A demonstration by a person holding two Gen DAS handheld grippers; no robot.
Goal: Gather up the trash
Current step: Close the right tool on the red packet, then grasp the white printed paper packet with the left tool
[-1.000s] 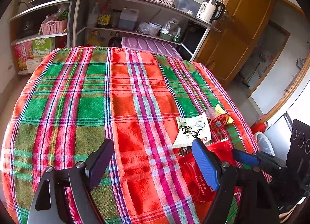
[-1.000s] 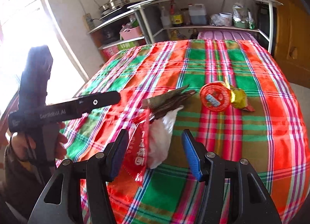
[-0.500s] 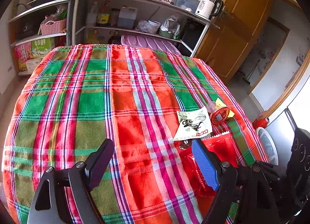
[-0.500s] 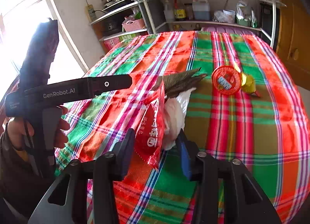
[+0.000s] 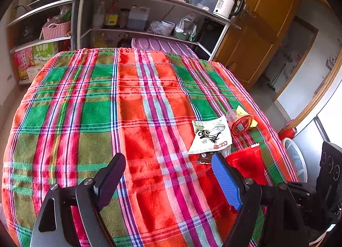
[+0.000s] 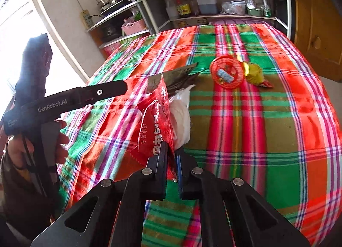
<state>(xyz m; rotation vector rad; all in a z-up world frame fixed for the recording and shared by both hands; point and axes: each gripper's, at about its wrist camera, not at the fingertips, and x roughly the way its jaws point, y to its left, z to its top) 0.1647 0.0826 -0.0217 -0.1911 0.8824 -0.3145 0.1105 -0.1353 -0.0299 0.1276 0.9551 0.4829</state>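
We see the plaid table [image 5: 132,106] with trash at its right edge. Our right gripper [image 6: 171,157] is closing, pinching the red packet [image 6: 158,125]; white tissue [image 6: 181,118] beside it may snag or drop. Left gripper [image 5: 168,180] is spread, empty. A white bin [image 5: 296,159] stands beside the table; contents unclear. Red lid [image 6: 227,72] and yellow wrapper [image 6: 255,74] remain.

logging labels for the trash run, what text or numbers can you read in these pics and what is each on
"GenRobot.AI": side of the left gripper.
"55": white kettle on the shelf.
"6" plus Chinese characters: green box on the low shelf.
Red packet in the closing right jaws: white Chinese print.
Cream sachet, round red lid: print too small to read.
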